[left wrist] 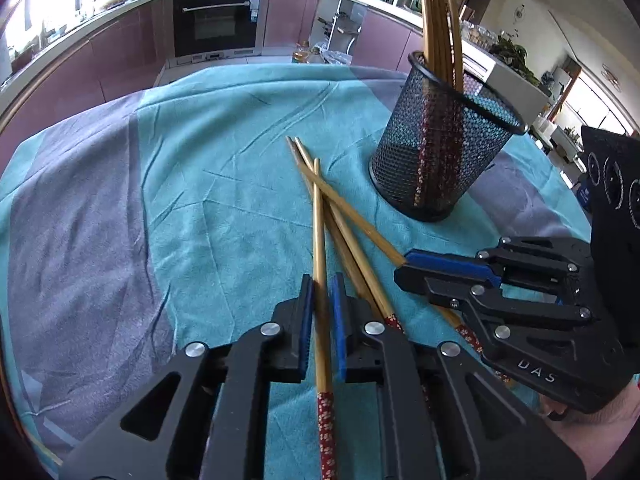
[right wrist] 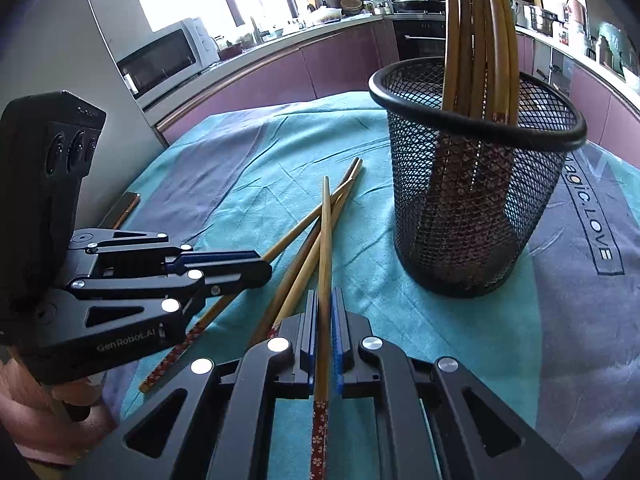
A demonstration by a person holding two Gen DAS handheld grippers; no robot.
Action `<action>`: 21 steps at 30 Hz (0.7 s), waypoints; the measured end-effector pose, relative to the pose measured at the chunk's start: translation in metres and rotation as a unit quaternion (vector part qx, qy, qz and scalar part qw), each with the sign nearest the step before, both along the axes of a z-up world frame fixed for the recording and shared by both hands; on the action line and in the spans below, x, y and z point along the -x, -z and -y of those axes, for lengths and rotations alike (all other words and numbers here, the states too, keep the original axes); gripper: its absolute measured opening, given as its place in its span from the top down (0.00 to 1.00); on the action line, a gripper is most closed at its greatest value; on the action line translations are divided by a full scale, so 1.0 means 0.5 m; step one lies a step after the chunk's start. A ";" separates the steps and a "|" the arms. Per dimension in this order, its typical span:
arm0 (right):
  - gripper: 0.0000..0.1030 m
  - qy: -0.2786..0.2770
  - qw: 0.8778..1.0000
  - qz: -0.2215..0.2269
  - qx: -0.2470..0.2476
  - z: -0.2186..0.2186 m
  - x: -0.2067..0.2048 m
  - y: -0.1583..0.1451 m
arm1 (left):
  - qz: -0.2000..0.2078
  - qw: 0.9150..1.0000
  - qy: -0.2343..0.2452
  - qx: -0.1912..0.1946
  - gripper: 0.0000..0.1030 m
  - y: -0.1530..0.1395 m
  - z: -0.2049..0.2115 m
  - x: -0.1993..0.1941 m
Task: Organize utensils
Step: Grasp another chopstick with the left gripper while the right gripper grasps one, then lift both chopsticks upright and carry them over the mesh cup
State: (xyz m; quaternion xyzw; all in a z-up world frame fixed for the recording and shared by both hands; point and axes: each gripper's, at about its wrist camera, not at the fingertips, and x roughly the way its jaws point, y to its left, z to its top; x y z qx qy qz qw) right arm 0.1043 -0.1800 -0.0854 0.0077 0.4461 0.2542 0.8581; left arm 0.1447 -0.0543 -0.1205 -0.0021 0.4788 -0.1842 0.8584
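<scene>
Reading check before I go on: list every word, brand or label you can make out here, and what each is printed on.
"GenRobot.AI": side of the left gripper, white print.
"DAS": side of the right gripper; possibly cut off.
"magic. LOVE": grey part of the cloth, beside the mesh holder; the first letters are hidden by its rim.
Labels on the oven and jars on the counter: too small to read.

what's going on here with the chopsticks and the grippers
A person is sorting chopsticks into a black mesh cup on a teal cloth. The left gripper is shut on one chopstick and the right gripper is shut on another chopstick, both low over the cloth. Two more loose chopsticks lie crossed beside them. Several chopsticks already stand in the cup, so four remain to go in.
</scene>
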 end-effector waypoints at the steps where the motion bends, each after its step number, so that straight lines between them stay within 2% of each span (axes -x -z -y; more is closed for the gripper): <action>1: 0.94 -0.002 1.000 -0.001 0.002 -0.003 -0.003 0.003 | 0.003 1.000 0.003 -0.003 0.88 0.002 0.004 -0.003; 6: 0.94 -0.007 1.000 -0.001 0.001 -0.008 -0.008 0.001 | -0.001 1.000 0.006 -0.004 0.88 0.002 0.009 -0.021; 8: 0.94 -0.009 1.000 0.002 -0.002 -0.004 -0.007 -0.002 | 0.002 1.000 0.001 -0.008 0.92 -0.001 0.010 -0.023; 12: 0.94 -0.010 1.000 0.018 -0.015 0.012 0.005 -0.025 | 0.010 1.000 0.000 -0.003 0.93 -0.012 0.007 -0.018; 21: 0.94 -0.008 0.996 0.075 -0.047 0.058 0.043 -0.114 | 0.057 0.997 0.022 0.042 0.93 -0.109 -0.008 0.015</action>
